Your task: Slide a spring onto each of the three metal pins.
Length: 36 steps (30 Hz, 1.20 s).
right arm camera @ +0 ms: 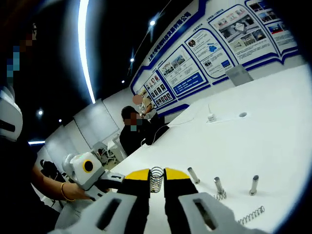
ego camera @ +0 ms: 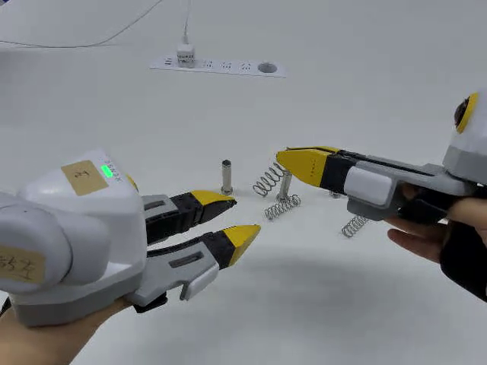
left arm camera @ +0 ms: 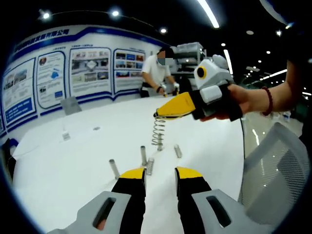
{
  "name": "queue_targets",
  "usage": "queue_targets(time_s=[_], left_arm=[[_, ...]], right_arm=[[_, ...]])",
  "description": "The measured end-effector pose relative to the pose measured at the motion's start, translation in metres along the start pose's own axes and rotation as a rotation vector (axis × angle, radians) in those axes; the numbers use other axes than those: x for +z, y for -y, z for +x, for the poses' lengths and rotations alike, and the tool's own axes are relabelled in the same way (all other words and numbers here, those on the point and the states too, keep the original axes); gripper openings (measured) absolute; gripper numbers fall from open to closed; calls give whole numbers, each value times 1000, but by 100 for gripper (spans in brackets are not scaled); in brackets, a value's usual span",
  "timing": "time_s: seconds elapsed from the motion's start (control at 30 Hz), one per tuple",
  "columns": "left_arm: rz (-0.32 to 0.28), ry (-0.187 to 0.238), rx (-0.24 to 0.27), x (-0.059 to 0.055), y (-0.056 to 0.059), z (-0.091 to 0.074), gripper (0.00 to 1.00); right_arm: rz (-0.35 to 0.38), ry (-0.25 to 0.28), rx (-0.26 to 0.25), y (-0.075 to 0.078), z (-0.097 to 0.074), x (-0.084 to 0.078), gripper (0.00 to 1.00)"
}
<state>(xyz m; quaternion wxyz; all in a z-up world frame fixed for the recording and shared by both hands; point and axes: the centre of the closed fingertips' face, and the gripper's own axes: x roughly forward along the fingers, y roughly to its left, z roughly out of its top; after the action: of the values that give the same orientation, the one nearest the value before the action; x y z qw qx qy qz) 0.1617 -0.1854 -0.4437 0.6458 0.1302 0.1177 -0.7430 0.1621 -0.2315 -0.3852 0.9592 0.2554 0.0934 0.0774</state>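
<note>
White table (ego camera: 365, 99) all round you, a power strip (ego camera: 221, 65) at its far edge, poster boards (left arm camera: 73, 68) on the wall beyond. Looks like the first pin's turn: your right gripper (ego camera: 283, 160) has its fingers pinched on a spring (ego camera: 268, 180), which hangs tilted just beside the middle pin (ego camera: 284, 186). I can't tell whether it has caught the tip. Square it over that pin, then lower. Your left gripper (ego camera: 245, 215) hovers, fingers apart and empty. A loose spring (ego camera: 281, 207) lies at the pin's foot.
</note>
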Motion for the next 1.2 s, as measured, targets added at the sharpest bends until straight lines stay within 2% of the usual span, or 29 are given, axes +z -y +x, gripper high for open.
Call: queue_targets(time_s=[0.13,0.33,0.47,0.7,1.0,1.2], left_arm=[[-29,-7,28,-5,-4,-1,27],[-50,-31,62,-13,-10,-3,35],[-56,-43,78,-17,-13,-3,40],[-60,-66,94,-23,-15,-2,47],[-86,-70,93,-27,-16,-1,58],[-103,-78,99,-30,-18,-1,63]], right_arm=[[-15,16,-12,6,4,7,11],[-98,11,-53,16,13,14,11],[-112,13,-75,23,21,16,11],[-166,-7,-113,33,36,15,11],[-277,-67,-134,42,60,5,11],[-294,-81,-133,47,73,3,11]])
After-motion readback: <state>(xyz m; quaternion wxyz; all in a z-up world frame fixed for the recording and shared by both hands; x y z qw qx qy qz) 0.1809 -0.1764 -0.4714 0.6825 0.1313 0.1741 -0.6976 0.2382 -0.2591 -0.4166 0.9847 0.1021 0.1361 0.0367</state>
